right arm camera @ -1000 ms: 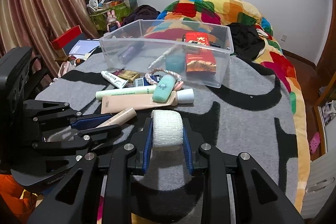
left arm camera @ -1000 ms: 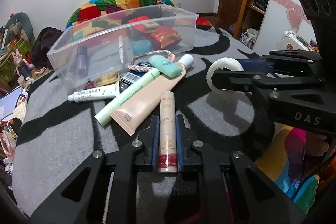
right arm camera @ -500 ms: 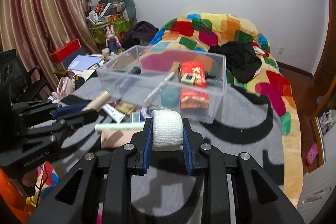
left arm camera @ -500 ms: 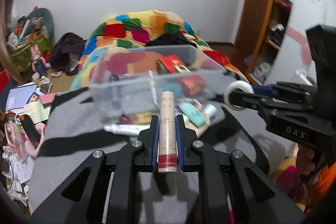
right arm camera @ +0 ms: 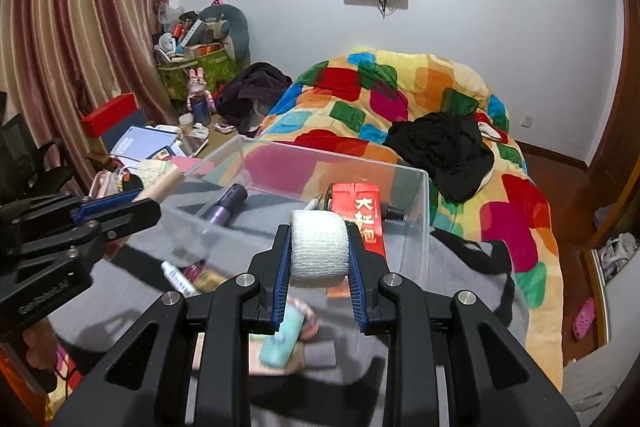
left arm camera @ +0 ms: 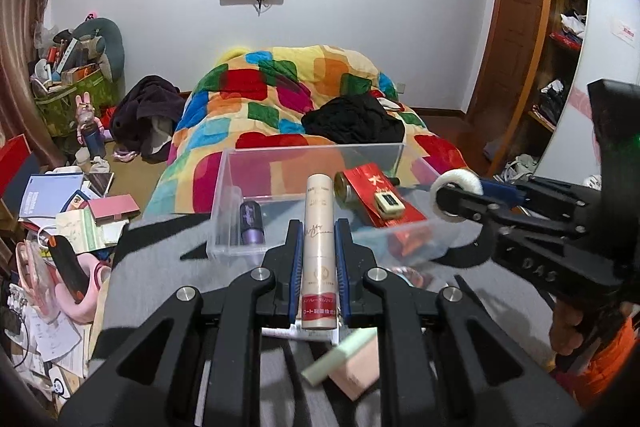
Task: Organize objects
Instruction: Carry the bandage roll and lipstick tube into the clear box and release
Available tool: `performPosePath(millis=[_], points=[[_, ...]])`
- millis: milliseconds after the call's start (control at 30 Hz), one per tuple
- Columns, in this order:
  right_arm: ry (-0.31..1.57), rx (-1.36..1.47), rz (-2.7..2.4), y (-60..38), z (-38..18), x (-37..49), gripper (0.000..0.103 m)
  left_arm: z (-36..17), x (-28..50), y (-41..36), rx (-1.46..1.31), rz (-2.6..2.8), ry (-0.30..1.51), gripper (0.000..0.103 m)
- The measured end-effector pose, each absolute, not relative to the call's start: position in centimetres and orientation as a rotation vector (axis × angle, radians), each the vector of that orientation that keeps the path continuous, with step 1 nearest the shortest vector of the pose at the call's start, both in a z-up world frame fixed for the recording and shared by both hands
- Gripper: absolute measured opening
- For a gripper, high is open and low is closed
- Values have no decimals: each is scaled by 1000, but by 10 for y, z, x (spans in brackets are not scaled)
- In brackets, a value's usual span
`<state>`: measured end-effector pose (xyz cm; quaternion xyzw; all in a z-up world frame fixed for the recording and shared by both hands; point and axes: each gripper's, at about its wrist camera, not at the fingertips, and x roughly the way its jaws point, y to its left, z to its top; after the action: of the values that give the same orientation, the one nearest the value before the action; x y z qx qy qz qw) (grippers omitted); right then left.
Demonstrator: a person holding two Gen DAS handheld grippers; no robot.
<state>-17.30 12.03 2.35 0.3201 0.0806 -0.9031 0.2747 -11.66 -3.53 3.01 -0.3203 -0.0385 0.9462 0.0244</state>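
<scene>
The left gripper (left arm camera: 319,259) is clamped on a slim beige tube (left arm camera: 319,227), and the right gripper (right arm camera: 319,259) is clamped on a white gauze roll (right arm camera: 319,247). Both are held up in the air over the near edge of the clear bin (left arm camera: 236,179), which sits on a grey blanket (left arm camera: 152,267) with more tubes lying loose in front of it.

The tube runs lengthwise between the left fingers (left arm camera: 294,267). Its long axis follows the line the gripper points along, with the plain cap end forward toward the bin and the red-banded end back toward the camera. More than half of it sticks out past the fingertips. The roll sits with its axis crosswise, spanning from finger to finger, curved face up and forward.

What could go wrong:
- The tube is smooth and round and gripped only along its rear part. I judge that a quick tilt downward could let it slide forward out of the grip and land short of the bin.
- Its projecting end could knock the bin's near wall or the purple bottle (left arm camera: 251,223) inside if it comes in too low.
- The roll is soft, so it may squash and cling to a pad on release, or roll off the red packet (right arm camera: 362,215) once dropped.
- The two grippers are near each other, and both heading for the same bin could make them bump.
</scene>
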Motion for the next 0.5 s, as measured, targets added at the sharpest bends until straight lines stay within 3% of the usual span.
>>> performPosePath(millis=[500], points=[[241,970,-2385,87,-9,-220,23,6,-168,-47,-1141,2857,-229,14]])
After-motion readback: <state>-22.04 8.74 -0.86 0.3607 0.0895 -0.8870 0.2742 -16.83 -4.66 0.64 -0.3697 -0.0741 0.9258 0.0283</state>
